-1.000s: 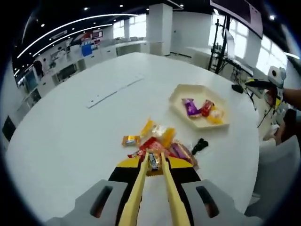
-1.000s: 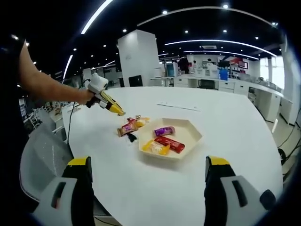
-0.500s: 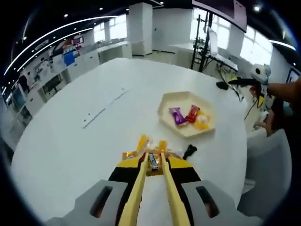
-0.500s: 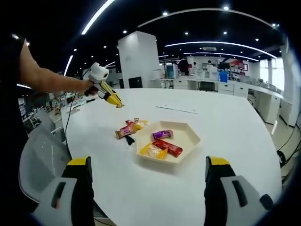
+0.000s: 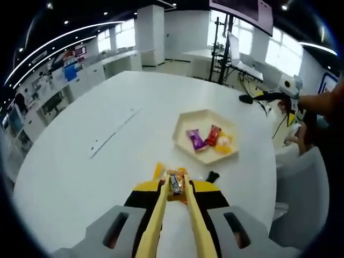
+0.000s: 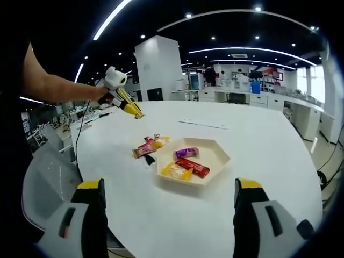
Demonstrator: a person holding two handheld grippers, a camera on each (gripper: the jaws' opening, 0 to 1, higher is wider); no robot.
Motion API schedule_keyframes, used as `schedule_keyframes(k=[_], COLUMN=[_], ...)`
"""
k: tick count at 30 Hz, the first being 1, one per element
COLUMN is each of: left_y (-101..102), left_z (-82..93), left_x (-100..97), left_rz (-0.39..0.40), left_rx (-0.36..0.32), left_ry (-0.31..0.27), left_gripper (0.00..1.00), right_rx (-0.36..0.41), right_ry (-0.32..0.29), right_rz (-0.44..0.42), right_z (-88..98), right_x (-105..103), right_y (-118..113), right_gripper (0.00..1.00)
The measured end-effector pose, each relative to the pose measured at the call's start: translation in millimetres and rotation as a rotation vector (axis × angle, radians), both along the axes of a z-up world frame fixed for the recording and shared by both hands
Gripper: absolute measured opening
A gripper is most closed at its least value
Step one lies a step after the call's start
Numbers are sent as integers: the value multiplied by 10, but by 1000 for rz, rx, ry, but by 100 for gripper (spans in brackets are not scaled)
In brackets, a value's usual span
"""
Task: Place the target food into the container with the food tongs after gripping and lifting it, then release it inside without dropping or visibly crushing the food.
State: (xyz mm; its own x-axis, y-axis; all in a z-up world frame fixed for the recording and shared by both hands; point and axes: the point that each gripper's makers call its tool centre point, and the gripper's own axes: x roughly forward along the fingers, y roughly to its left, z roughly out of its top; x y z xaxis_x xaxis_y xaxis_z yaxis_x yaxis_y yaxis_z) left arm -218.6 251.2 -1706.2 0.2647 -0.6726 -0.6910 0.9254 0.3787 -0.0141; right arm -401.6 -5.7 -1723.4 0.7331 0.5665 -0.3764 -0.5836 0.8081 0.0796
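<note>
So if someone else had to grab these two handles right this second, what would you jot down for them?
Left gripper: shut on the yellow food tongs, which pinch a small wrapped candy bar at their tips, held up above the white table.
Right gripper: open, holding nothing, hanging over the table edge.
The hexagonal tray holds three wrapped snacks: purple, red, yellow. A small pile of snacks lies on the table beside the tray.
Done: candy bar gripped and lifted.
Left: carry it over the tray, lower it, open the tongs gently inside.
</note>
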Motion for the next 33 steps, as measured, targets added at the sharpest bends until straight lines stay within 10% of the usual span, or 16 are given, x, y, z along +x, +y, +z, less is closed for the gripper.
schedule_keyframes(k=[33], left_y=[-1388], left_z=[-20], left_x=[-65], left_rz=[-151], left_rx=[10], left_ry=[-17], left_gripper=[16], right_rx=[-1], right_ry=[-3], right_rz=[-50], right_z=[-23], right_x=[-95], right_y=[-276], right_gripper=[99])
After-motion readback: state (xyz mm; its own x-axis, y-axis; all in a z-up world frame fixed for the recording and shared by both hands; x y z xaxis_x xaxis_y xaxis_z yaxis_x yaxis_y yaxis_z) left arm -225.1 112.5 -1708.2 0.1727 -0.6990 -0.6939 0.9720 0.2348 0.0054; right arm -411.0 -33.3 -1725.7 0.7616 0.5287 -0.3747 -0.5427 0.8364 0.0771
